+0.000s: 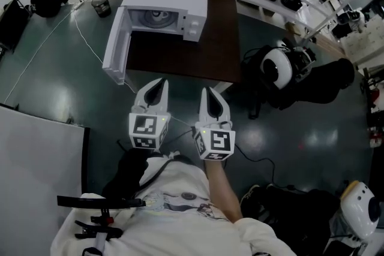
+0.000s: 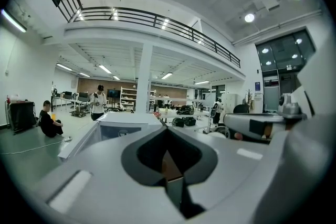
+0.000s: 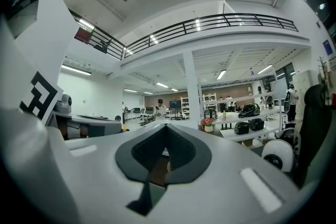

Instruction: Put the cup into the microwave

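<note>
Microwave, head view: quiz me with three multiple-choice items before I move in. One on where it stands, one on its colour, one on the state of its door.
1. Where does the microwave stand?
A. On the floor
B. On the dark table
C. On a white shelf

2. What colour is its casing?
A. Black
B. White
C. Red

3. How is its door?
A. Shut
B. Taken off
C. Open, swung out to the picture's left

Answers:
1 B: its base sits on the far left part of the brown top.
2 B: its top and side panels are white.
3 C: the cavity shows, and the door hangs out past the table's left edge.
</note>
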A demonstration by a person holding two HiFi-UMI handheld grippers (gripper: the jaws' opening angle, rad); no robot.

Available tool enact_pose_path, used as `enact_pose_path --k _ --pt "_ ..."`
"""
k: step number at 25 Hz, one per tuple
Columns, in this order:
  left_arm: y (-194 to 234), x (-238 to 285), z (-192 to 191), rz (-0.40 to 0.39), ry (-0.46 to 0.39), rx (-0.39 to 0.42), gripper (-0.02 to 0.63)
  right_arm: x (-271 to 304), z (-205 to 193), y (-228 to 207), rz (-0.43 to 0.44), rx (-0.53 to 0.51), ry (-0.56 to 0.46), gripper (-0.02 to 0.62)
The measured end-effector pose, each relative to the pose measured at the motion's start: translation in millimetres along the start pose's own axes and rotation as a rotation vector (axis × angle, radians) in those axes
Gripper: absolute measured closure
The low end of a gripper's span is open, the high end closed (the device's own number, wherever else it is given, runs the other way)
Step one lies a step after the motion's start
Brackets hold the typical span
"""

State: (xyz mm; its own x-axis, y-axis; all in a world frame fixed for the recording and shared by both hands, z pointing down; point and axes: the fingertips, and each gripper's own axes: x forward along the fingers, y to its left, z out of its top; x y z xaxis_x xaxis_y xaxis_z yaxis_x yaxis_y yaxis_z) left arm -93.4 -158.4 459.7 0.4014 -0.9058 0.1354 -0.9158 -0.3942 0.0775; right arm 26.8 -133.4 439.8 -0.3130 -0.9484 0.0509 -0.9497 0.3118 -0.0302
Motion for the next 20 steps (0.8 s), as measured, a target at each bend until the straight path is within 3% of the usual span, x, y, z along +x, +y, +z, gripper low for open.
enact_pose_path --k 20 --pt "-5.4 3.3 4.8 -0.013 -0.005 0.002 0.607 2.8 1.8 -1.0 0.006 -0.004 0.013 0.597"
